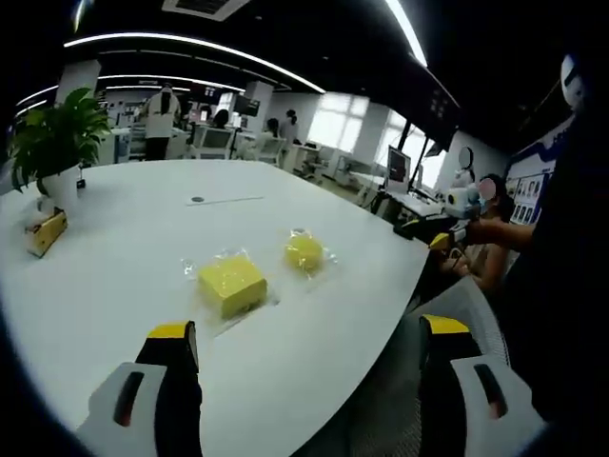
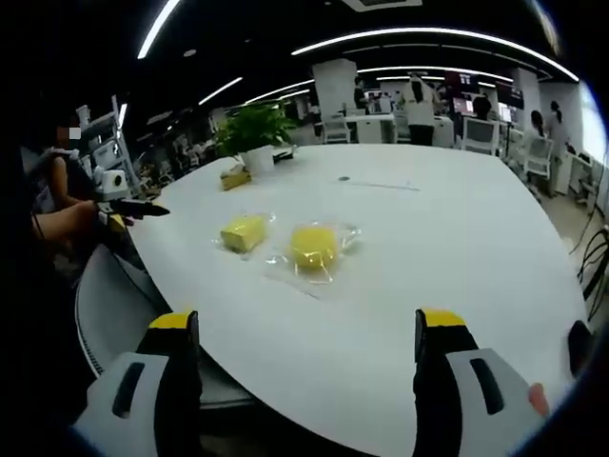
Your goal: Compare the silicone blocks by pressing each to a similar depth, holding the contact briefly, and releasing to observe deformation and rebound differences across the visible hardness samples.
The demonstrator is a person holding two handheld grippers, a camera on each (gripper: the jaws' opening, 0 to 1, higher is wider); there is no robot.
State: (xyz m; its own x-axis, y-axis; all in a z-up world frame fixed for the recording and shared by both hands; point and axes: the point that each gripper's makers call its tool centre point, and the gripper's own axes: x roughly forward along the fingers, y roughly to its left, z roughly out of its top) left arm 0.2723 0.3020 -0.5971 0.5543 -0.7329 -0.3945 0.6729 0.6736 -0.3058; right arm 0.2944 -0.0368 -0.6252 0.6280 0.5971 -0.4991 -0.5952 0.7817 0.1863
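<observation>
Two yellow silicone blocks in clear wrap lie on the white table. One is the square block, the other the rounder block. My left gripper is open, back from the table's near edge, with the square block ahead between its jaws and nothing touched. My right gripper is open too, hovering over the table short of the rounder block. Each gripper appears in the other view, held in a hand: the right one off the table's right edge, the left one at the left.
A potted plant and a small yellow box stand at the table's far side. A grey chair sits against the near edge. Desks and people fill the office behind.
</observation>
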